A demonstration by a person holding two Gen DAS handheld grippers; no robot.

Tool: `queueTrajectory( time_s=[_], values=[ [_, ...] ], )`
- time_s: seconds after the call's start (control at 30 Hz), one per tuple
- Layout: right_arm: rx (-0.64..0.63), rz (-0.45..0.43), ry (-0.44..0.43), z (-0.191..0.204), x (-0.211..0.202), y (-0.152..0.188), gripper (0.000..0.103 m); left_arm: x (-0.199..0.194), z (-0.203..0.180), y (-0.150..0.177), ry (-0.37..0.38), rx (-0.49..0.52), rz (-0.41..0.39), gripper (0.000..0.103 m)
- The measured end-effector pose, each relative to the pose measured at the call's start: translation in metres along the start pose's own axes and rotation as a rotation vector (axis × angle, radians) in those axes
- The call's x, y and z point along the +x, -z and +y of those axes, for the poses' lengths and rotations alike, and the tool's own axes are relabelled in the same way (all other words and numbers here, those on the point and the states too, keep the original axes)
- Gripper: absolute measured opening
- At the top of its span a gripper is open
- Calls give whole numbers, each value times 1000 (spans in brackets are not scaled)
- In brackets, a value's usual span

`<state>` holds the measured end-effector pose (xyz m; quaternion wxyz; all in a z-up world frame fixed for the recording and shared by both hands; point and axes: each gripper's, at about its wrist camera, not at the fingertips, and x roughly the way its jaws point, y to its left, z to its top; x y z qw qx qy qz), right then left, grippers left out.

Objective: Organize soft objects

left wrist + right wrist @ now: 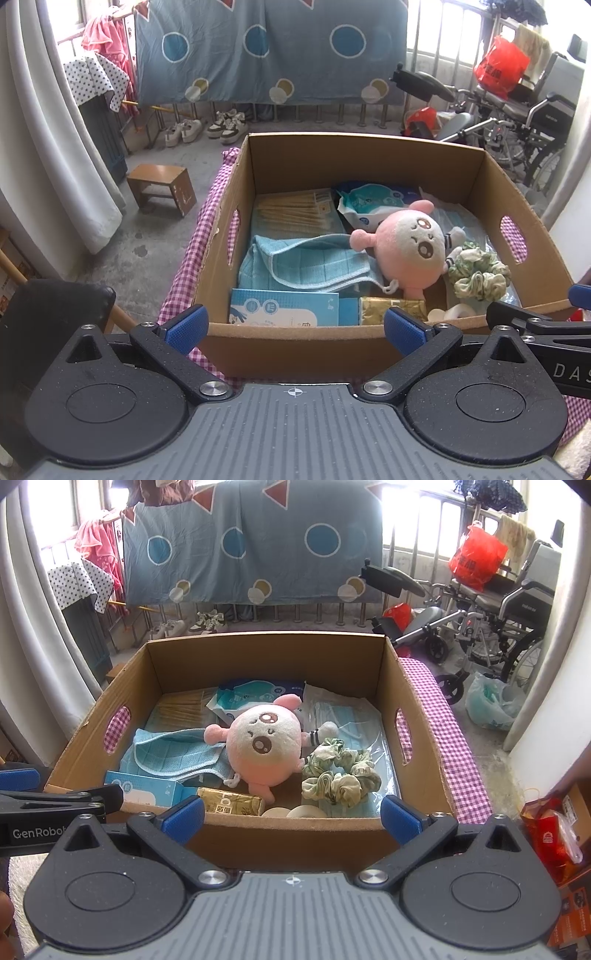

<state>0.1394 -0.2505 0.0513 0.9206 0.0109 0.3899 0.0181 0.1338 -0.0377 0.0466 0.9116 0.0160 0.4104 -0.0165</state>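
A: Plush toy (264, 744), pink and white, lies face-up in the middle of the cardboard box (417, 734), resting partly on a folded blue towel (173, 753), with a green scrunchie (340, 771) just beside it.

B: Any room along the edges?

A: Little. Packets fill the floor to the walls; above the rim it is open. Both grippers hover at the near rim.

B: Their state?

A: Left gripper (295, 326) is spread wide and empty; right gripper (293, 818) likewise.

B: Readable writing?

A: "GenRobot" on the left gripper's side in the right view, "DAS" on the right gripper's in the left. The packet labels are too small.
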Motion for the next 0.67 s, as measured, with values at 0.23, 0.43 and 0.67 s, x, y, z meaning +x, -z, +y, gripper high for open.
queueTrajectory(
  time_s=[0.23,0.43,0.67],
  values=[
    [-1,1,0,0,0,0,103,0,1,0,0,-1,1,102],
    [1,2,0,0,0,0,103,0,0,0,0,-2,3,102],
    [2,4,1,-1,0,0,103,-1,0,1,-1,-5,9,102]
  ],
)
